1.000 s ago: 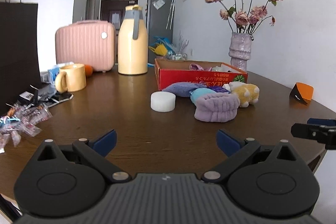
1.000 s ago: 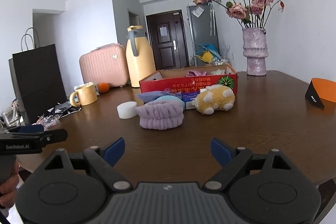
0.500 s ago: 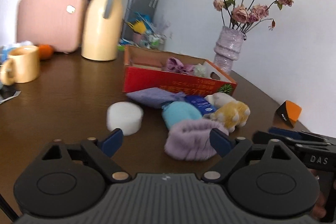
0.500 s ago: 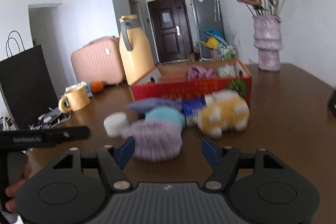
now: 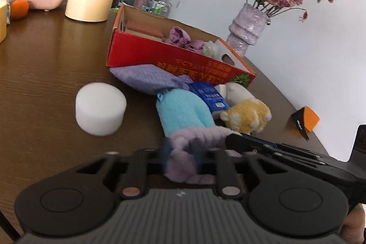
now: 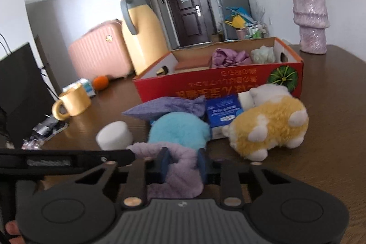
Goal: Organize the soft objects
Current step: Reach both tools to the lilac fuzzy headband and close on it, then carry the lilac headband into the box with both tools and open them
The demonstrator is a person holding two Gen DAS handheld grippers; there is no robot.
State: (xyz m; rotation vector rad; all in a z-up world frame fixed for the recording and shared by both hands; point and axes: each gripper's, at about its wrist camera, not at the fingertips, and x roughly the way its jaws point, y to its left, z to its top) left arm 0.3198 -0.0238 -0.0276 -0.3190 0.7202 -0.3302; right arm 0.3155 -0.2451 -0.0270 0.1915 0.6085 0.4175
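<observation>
A fuzzy purple headband lies at the near side of the brown table. My left gripper and my right gripper are both shut on it, side by side. Behind it lie a light blue plush, a yellow and white plush dog, a purple cloth, a blue packet and a white foam cylinder. A red cardboard box behind them holds a purple bundle and a pale plush.
A yellow jug, a pink case, an orange and a yellow mug stand at the back left. A purple vase with dried roses is back right. An orange and black object lies at the right edge.
Both grippers moved forward to the purple headband and closed on it. They were open and farther back a second ago.
</observation>
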